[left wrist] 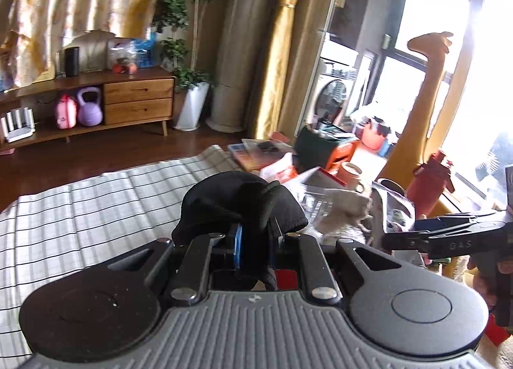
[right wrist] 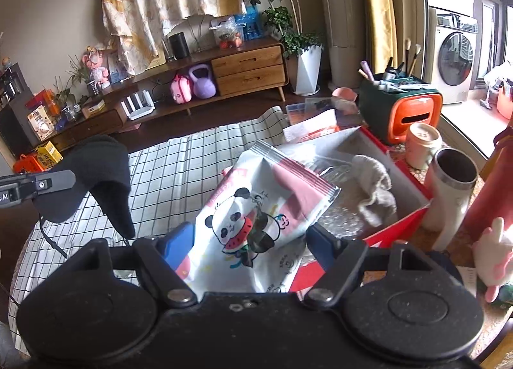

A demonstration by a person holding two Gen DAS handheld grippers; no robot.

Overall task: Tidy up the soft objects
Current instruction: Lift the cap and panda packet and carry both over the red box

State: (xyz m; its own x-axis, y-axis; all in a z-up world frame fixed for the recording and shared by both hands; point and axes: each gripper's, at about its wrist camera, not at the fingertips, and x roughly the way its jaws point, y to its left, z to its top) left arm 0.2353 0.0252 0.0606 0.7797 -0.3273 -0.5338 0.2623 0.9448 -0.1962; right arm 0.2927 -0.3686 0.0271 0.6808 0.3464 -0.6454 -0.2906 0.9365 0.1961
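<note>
My left gripper (left wrist: pixel 255 235) is shut on a black fleece hat (left wrist: pixel 237 199) and holds it above the checked cloth (left wrist: pixel 96 208); the hat also shows at the left of the right wrist view (right wrist: pixel 93 170). My right gripper (right wrist: pixel 250 240) is shut on a soft panda-print packet (right wrist: pixel 256 208), held over the red box (right wrist: pixel 400 224). A grey knitted cloth (right wrist: pixel 375 189) lies inside that box, with clear crinkled plastic beside it. The right gripper also shows at the right of the left wrist view (left wrist: pixel 449 240).
A steel tumbler (right wrist: pixel 452 186), a cream mug (right wrist: pixel 423 144), a red bottle (right wrist: pixel 490 183) and a pink plush toy (right wrist: pixel 493 260) stand right of the box. A green and orange organiser (right wrist: pixel 400 106) is behind it. A wooden sideboard (right wrist: pixel 247 67) lines the far wall.
</note>
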